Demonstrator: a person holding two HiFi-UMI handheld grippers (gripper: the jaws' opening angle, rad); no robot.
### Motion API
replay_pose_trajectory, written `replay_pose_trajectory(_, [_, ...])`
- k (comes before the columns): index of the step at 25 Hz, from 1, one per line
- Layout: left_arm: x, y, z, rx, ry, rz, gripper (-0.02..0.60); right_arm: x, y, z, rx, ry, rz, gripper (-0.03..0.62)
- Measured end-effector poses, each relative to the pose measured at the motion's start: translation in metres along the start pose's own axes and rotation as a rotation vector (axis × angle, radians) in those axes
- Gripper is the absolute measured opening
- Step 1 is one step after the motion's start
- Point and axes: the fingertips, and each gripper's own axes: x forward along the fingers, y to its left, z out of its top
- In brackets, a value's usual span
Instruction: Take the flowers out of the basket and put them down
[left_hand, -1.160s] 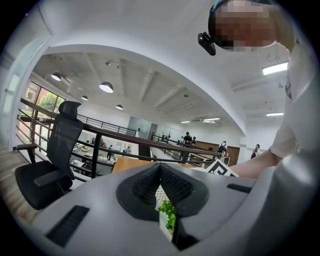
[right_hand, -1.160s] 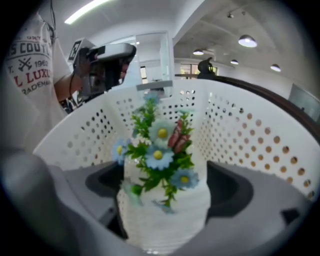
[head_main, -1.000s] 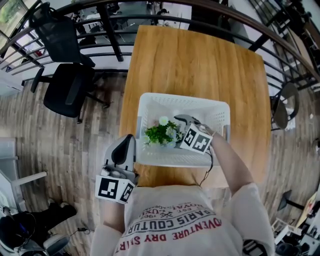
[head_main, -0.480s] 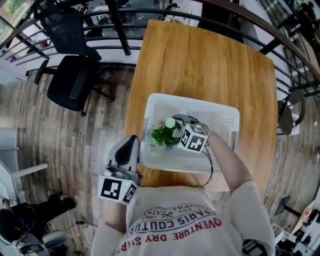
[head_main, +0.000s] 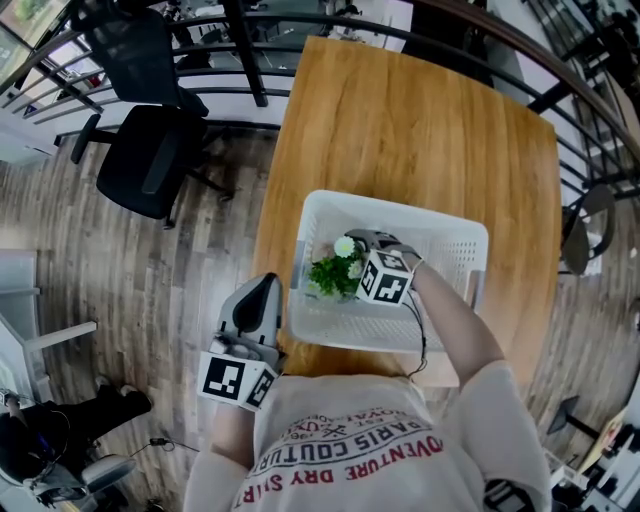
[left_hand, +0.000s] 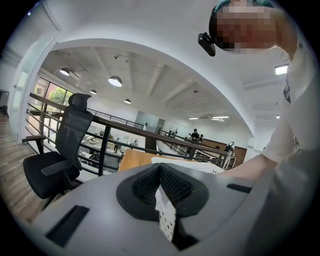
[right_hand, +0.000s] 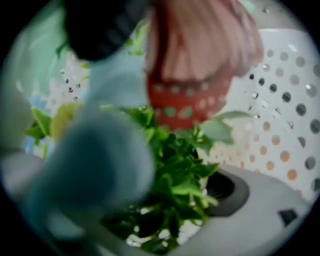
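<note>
Currently: flowers (head_main: 333, 272) sit in the left part of the white basket (head_main: 452, 262), which stands at the near end of the wooden worktop (head_main: 420, 130). Right gripper (head_main: 358, 250) reaches in from the near right. In the right gripper view its jaws stand either side of the green foliage (right_hand: 175, 175), with leaves packed into the gap, so they look closed on the bunch. The grip is on leaves; no stem is visible. A red dotted shape (right_hand: 187, 102) beyond is too blurred to name. Left gripper (head_main: 266, 290) hangs just off the basket's near-left corner, jaws together. A sliver of white perforated plastic (left_hand: 166, 220) shows low in the slot; cannot tell whether it is pinched.

Step in hand, as I judge it: lifting the bunch out.
- Raise straight up until the lowest leaves clear the rim, then carry.
- Foliage is soft and likely to slip or tear, so hold an even squeeze and move slowly.
- If the bunch sags, regrip lower toward the stems.
- The basket looks light and could ride up on a snagged stem; the left gripper is well placed to steady its wall.
- The worktop far of the basket offers room to lay the flowers down.
</note>
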Motion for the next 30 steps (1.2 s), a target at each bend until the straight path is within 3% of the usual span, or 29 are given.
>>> replay_pose_trajectory(10, [0.002, 0.007, -0.001, -0.025, 0.006, -0.003, 0.023, 0.005, -0.003, 0.008, 0.026, -0.038, -0.027, 0.488])
replay_pose_trajectory(19, [0.000, -0.002, 0.001, -0.024, 0.007, -0.045, 0.023, -0.010, -0.005, 0.003, 0.182, -0.054, -0.041, 0.488])
replay_pose_trajectory(30, [0.002, -0.028, 0.019, 0.043, -0.018, -0.121, 0.023, -0.114, -0.031, 0.024, 0.378, -0.162, -0.287, 0.488])
